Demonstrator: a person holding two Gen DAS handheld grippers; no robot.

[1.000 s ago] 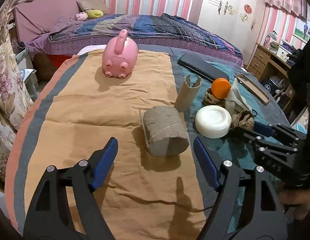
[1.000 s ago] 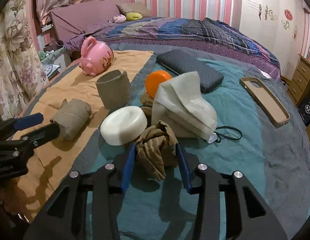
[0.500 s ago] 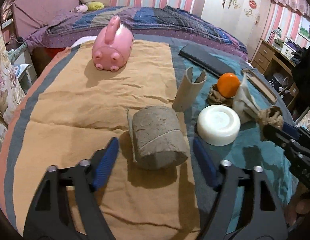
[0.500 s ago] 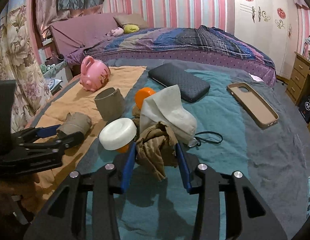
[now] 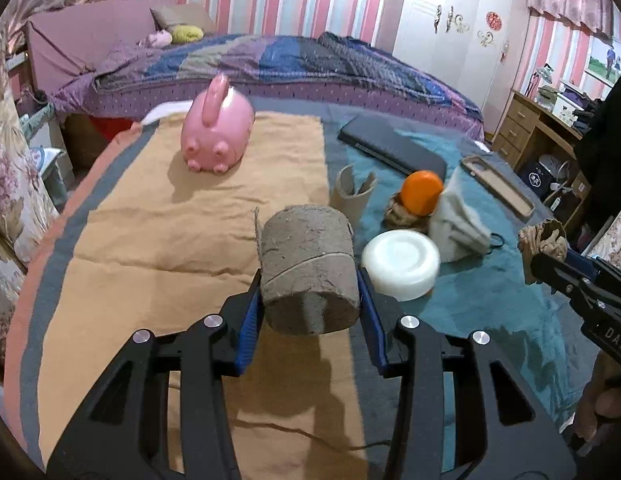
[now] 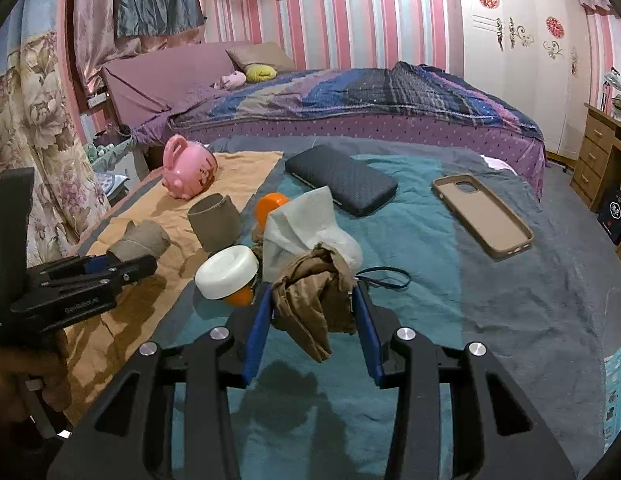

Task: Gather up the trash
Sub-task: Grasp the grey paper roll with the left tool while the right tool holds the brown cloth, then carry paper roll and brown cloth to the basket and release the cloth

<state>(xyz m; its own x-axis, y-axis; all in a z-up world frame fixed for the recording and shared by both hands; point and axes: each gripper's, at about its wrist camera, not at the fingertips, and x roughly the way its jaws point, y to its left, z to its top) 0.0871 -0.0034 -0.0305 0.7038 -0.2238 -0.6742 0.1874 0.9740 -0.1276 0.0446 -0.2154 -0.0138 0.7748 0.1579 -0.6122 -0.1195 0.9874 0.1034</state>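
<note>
The left gripper (image 5: 310,280) has a grey-brown paper roll (image 5: 308,268) lying on its side between its blue pads, which touch both flanks of the roll while the jaws are closing on it; the roll sits over the orange cloth (image 5: 150,240) that covers the left part of the table, with its shadow on the cloth beneath. The right gripper (image 6: 313,312) is partly closed and clamps a crumpled brown paper wad (image 6: 314,304), which hangs between the pads clear of the teal cloth (image 6: 430,280), its loose end drooping below them. In the left wrist view that same wad shows at the tip of the right gripper at the right edge, with a hand below it. Just beyond the roll stands a torn cardboard tube (image 5: 350,192), upright and open at the top. To its right lies a white round lid (image 5: 400,264), then an orange ball-like object (image 5: 422,192) resting on another brown crumple (image 5: 402,218), and a pale crumpled tissue (image 5: 458,224) with a black cord (image 6: 384,274) beside it. Farther back sit a pink piggy bank (image 5: 218,136) on the orange cloth, a dark flat case (image 6: 338,178), and a tan phone case (image 6: 482,214) lying open side up on the teal cloth. A bed with a purple striped cover (image 6: 370,96) stands behind the table.
</note>
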